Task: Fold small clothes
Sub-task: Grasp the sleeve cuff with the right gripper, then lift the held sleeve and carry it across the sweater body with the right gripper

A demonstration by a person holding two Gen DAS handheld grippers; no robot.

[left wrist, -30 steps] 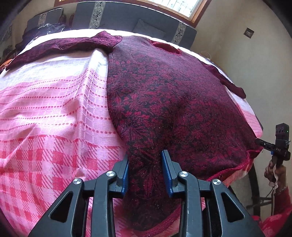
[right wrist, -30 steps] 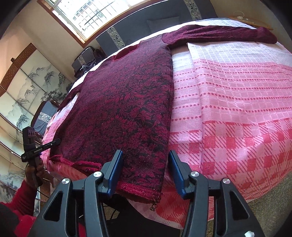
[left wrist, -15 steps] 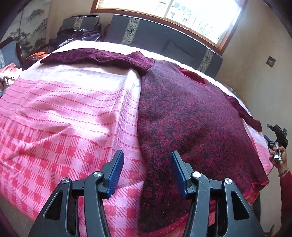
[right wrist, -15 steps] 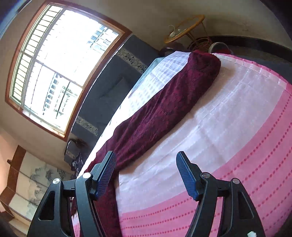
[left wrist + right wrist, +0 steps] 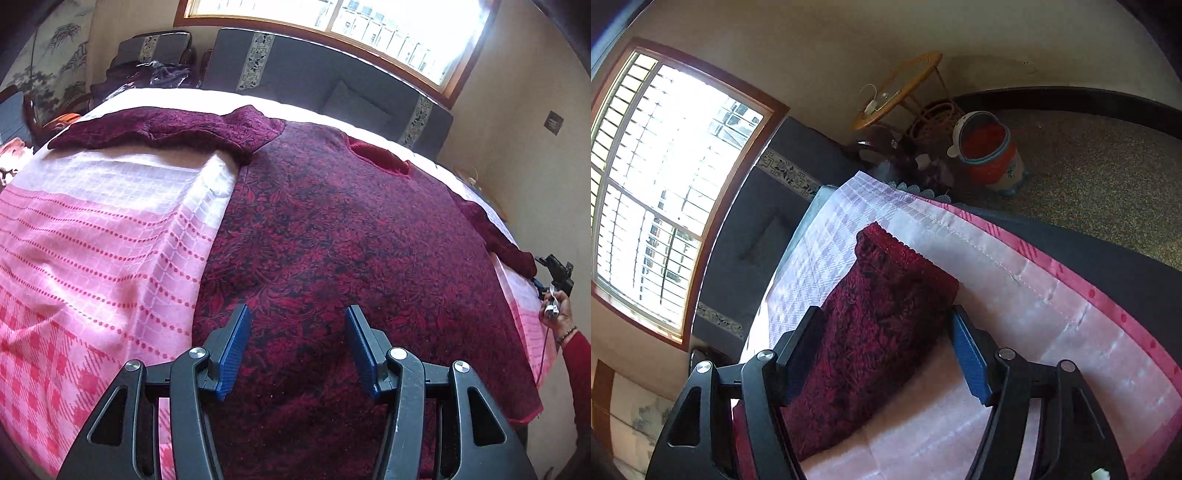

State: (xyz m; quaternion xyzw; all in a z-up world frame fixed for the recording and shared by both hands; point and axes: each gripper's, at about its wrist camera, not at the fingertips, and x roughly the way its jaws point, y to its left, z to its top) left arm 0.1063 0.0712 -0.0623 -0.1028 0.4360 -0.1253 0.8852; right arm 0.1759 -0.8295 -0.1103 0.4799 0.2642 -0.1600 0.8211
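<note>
A: Entry. One top, dark red leaf print, lies spread flat on the pink checked bedcover, neck hole toward the sofa under the window. Two sleeves stretched out sideways: left sleeve across the white band, right sleeve out to the bed's edge.

B: Tools?

A: Left gripper hovers over the lower body of the top, jaws spread, holding nothing. Right gripper has jaws spread either side of the right sleeve, just short of the cuff; the cloth sits between them but is not pinched.

B: Handling estimate?

A: Judged soft, limp and light, with a knit-like, slightly fuzzy surface, so unlikely to slip from the ribbed pads. It will sag and drag if lifted at one point. Best hold: the sleeve near the cuff, pinching both layers, then carry it across the body.

B: Count?

A: One garment, two sleeves, two grippers. Off the bed: one small wicker table, one orange-lined bin.
</note>
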